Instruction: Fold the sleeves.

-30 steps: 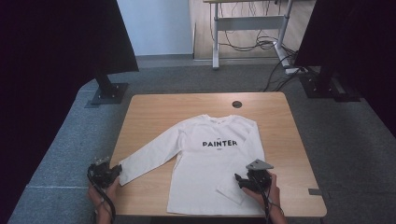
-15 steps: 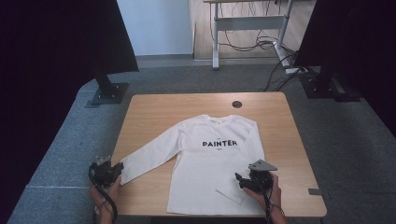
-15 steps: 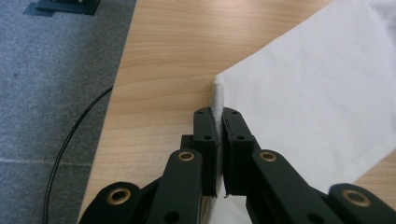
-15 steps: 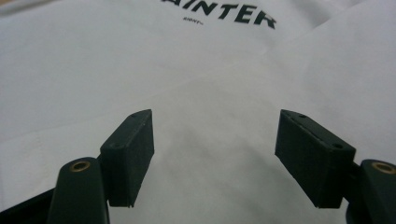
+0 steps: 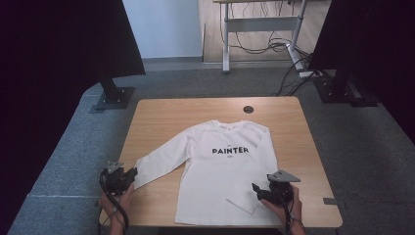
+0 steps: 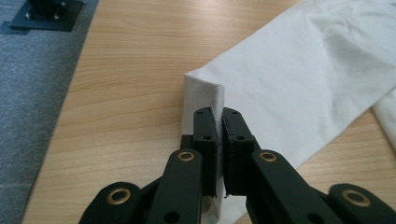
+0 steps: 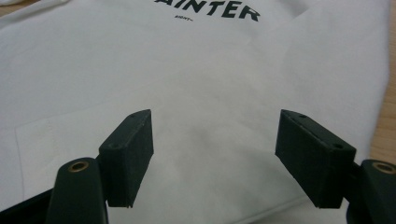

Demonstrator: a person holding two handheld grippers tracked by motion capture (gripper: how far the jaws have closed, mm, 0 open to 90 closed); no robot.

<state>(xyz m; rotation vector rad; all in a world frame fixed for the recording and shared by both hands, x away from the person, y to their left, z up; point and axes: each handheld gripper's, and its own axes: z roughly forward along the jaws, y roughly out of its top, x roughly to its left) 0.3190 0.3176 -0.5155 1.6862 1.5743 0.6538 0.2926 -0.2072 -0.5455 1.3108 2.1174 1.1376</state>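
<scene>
Left gripper (image 6: 219, 140): jaws clenched on the cuff of the sleeve (image 6: 299, 88), cloth pinched between the pads. The sleeve runs diagonally from lower centre to the upper right of the frame. Right gripper (image 7: 212, 154): jaws spread wide, released, hovering over the shirt (image 7: 196, 70). In the high view, the shirt (image 5: 225, 171) lies flat at table (image 5: 161, 112) centre, collar toward the top of the frame, hem at the bottom.

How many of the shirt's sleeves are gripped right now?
1. The left sleeve is stretched out across the table, its cuff pinched in the left gripper. The right sleeve lies folded over the shirt, ungripped, below the open right gripper.
</scene>
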